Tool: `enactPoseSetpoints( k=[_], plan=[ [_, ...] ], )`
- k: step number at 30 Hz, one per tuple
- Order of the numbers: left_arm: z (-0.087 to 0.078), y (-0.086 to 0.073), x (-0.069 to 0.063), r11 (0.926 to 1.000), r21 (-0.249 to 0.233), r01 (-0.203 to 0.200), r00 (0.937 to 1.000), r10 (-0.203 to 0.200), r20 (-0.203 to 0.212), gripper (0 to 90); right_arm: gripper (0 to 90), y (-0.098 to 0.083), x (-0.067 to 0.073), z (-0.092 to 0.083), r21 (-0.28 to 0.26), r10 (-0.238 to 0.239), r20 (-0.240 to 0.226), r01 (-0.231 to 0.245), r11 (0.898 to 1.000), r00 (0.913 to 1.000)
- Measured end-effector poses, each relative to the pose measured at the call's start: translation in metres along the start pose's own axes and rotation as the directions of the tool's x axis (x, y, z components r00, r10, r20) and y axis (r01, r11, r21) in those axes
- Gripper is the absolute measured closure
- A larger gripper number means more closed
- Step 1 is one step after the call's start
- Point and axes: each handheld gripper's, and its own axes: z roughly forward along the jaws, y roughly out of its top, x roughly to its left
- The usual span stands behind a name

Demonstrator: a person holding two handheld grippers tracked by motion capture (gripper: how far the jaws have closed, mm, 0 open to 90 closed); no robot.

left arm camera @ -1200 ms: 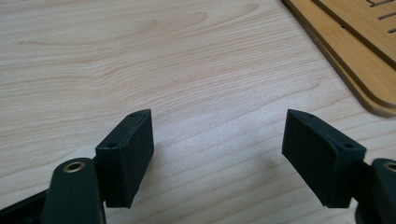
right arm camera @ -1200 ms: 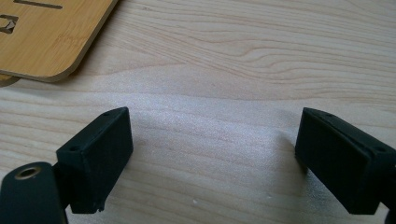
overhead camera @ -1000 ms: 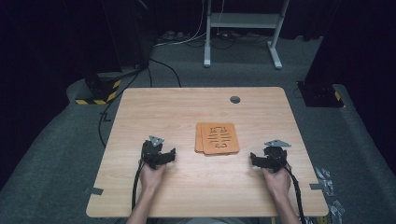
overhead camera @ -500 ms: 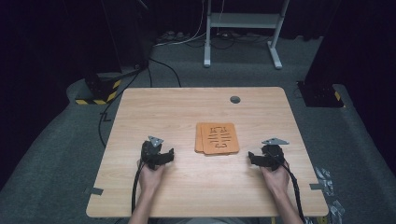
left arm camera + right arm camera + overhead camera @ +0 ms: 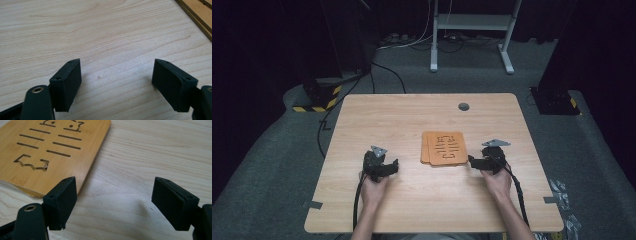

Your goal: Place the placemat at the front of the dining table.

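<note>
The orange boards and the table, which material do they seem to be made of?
The orange boards look like bamboo or wood with a smooth finish: fine straight grain, cleanly cut slots. The table looks like pale wood or wood-print laminate, with wavy grain and a matte surface.

The table [image 5: 412, 210] sits evenly lit from overhead while the room beyond its far edge falls into near black. The high view is soft and slightly grainy. Both gripper views are bright and sharp on the wood grain, with faint, diffuse shadows under the jaws and no glare.
</note>
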Motion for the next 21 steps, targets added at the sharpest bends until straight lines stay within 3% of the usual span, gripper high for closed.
enactPoseSetpoints(
  k=[8,21],
  plan=[
    [0.000,0.000,0.000,1.0000,0.000,0.000,1.0000,0.000,0.000,23.5,21.2,0.004,0.010,0.009,-0.003,-0.020,0.002,0.020,1.000,0.9998],
    [0.000,0.000,0.000,1.0000,0.000,0.000,1.0000,0.000,0.000,23.5,21.7,0.004,0.006,0.009,-0.003,-0.012,0.016,0.012,1.000,0.9998]
  ],
)
